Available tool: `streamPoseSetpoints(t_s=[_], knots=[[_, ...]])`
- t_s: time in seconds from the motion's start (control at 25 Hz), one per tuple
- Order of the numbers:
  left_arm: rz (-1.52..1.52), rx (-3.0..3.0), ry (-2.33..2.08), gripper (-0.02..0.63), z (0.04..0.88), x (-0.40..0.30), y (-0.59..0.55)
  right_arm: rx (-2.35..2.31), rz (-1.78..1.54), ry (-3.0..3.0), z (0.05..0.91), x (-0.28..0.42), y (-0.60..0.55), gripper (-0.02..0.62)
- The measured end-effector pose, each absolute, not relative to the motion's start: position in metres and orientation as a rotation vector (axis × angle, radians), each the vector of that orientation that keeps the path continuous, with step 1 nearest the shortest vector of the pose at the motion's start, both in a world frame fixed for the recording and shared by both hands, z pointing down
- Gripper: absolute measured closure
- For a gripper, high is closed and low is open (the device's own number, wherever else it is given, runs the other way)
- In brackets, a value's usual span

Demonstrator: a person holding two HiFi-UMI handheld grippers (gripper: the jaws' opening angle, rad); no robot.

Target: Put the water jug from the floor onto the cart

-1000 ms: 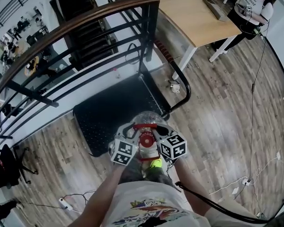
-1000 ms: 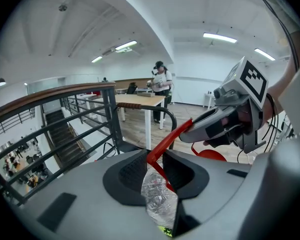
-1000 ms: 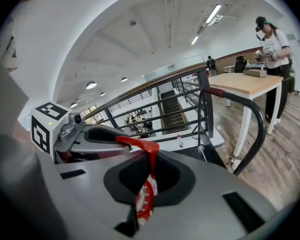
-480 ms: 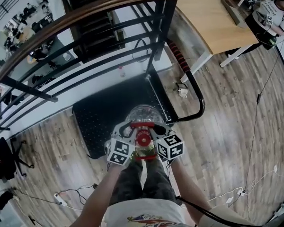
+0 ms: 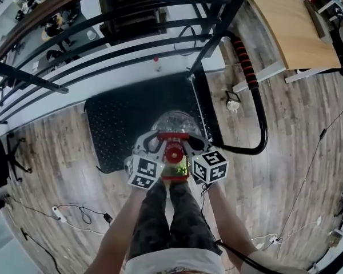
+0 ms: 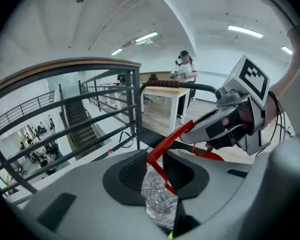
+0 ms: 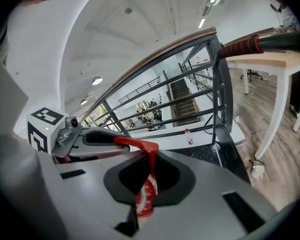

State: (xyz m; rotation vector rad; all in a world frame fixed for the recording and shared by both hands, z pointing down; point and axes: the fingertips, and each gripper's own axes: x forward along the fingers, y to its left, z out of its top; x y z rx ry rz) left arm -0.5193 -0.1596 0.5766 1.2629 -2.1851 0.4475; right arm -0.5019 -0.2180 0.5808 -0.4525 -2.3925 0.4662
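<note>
The water jug [image 5: 174, 124] is clear, with a red cap [image 5: 172, 153] and a thin red handle [image 5: 172, 136]. It hangs over the near right part of the cart's black platform [image 5: 117, 124]; whether it touches the platform I cannot tell. My left gripper [image 5: 154, 143] is shut on the handle's left side, and my right gripper [image 5: 192, 143] is shut on its right side. In the left gripper view the red handle [image 6: 162, 156] runs between the pads, with the jug's crinkled body [image 6: 157, 199] below. In the right gripper view the handle [image 7: 150, 156] and the cap [image 7: 145, 199] sit between the pads.
The cart's black push handle [image 5: 257, 113] with a red grip [image 5: 243, 61] curves up at the right. A dark stair railing [image 5: 131, 16] stands just beyond the cart. A wooden table [image 5: 297, 27] is at the far right. Cables [image 5: 74, 213] lie on the floor at the left. A small bottle [image 5: 156, 64] stands by the railing.
Both grippers have carried the jug forward and down, from the platform's near edge to over the platform. The railing and the cart handle now look closer.
</note>
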Motion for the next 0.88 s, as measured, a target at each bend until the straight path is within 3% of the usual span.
streamPoseSetpoints(t_s=[0.88], knots=[[0.339,1.261,-2.265,0.502,0.631,-0.630,-0.189,-0.429,0.409,-2.451,0.633,-0.617,-0.251,0.575]])
